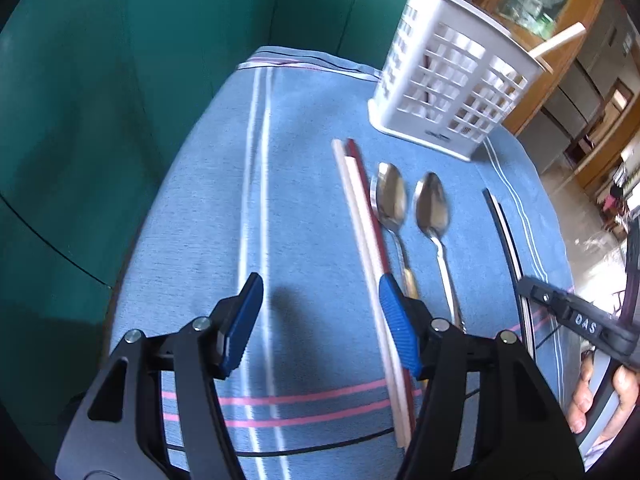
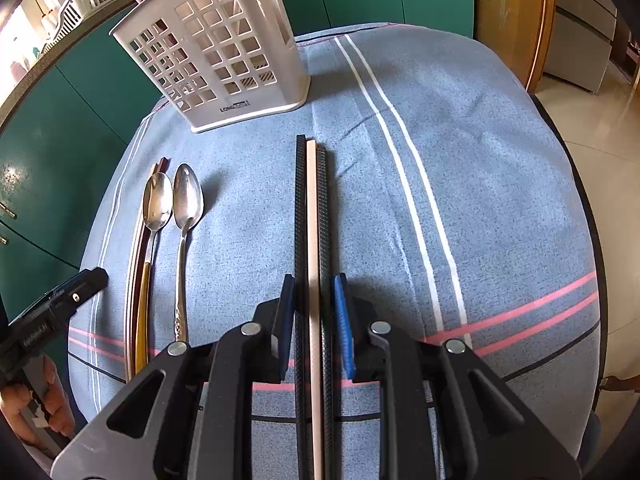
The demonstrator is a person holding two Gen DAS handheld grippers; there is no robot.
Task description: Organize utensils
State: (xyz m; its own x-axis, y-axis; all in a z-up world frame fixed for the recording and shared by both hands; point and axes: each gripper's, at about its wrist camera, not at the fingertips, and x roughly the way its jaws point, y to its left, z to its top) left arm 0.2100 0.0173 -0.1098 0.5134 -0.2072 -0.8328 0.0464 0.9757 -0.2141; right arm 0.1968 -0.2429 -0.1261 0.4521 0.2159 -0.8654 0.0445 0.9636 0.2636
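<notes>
I count two spoons on the blue cloth: one with a yellowish handle [image 2: 157, 204] and one all-metal with a patterned handle [image 2: 187, 200], side by side left of centre in the right wrist view. At the left edge of that pair I count three chopsticks in the left wrist view, two pale [image 1: 362, 216] and one dark red [image 1: 367, 184]. In the centre of the right wrist view lie three more: two black textured chopsticks [image 2: 299, 200] with one beige chopstick [image 2: 311, 200] between them. One white slotted holder [image 2: 224, 52] stands in the upper left. I see two grippers: left [image 1: 320, 320] and right [image 2: 314, 316].
</notes>
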